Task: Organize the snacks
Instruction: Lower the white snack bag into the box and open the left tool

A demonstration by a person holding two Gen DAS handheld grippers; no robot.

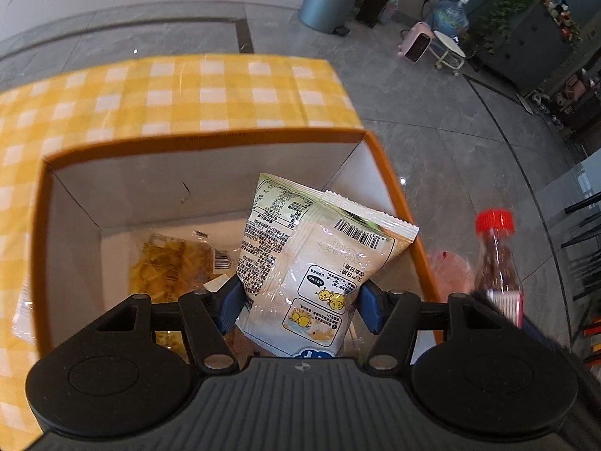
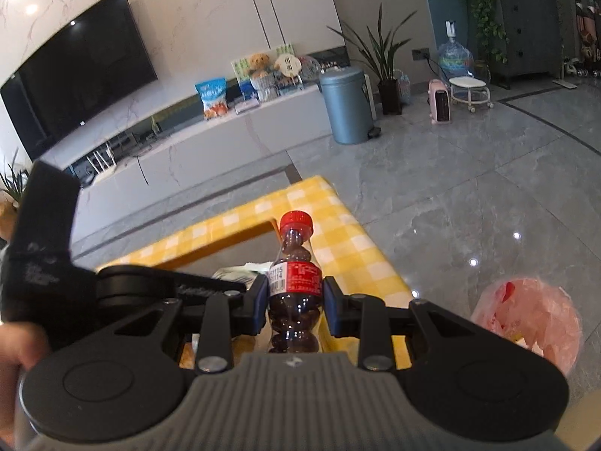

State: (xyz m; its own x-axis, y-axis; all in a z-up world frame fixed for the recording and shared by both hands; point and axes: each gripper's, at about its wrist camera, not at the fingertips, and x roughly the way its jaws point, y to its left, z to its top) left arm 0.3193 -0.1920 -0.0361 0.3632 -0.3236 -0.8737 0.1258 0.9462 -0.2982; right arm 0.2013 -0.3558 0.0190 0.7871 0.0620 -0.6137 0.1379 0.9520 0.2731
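Observation:
My left gripper [image 1: 300,306] is shut on a white snack packet [image 1: 315,263] and holds it over the open orange-rimmed cardboard box [image 1: 210,143]. A yellow snack packet [image 1: 169,267] lies on the box floor. My right gripper [image 2: 295,304] is shut on a small cola bottle [image 2: 296,282] with a red cap, held upright beside the box's right wall; the bottle also shows in the left wrist view [image 1: 497,263]. The left gripper's black body [image 2: 56,263] sits at the left of the right wrist view.
The box stands on a yellow checked tablecloth [image 1: 188,90] whose right edge drops to the grey tiled floor. A pink plastic bag [image 2: 533,319] sits right of the table. A blue-grey bin [image 2: 347,105], plants and a TV console stand farther off.

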